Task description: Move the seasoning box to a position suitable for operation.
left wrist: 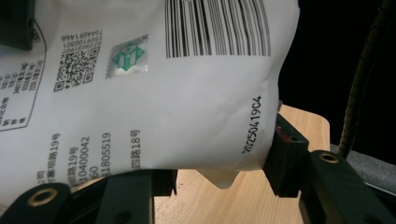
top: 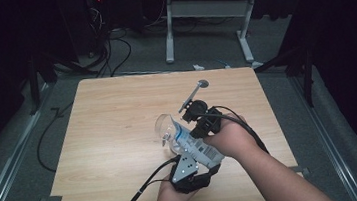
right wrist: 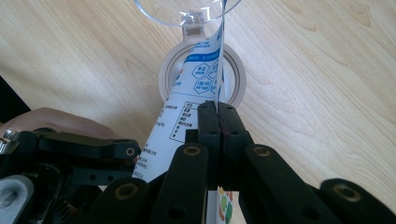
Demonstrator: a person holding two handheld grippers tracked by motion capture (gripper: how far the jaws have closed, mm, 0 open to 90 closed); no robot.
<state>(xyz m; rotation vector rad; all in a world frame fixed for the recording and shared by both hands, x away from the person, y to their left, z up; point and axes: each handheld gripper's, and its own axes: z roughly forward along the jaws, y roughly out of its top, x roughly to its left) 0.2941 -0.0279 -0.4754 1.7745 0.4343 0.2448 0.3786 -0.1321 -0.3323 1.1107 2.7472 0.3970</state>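
High view: pouch (top: 197,147) held over table (top: 110,138), long axis running from left gripper (top: 190,172) near the person up-left to its mouth at the glass (top: 165,127). Left gripper clamps the pouch's lower end; right gripper (top: 204,123) pinches its edge nearer the glass, jaws pressed together on the film. Pouch tilts down toward the glass. Count: 1 pouch, 1 glass, 2 grippers.
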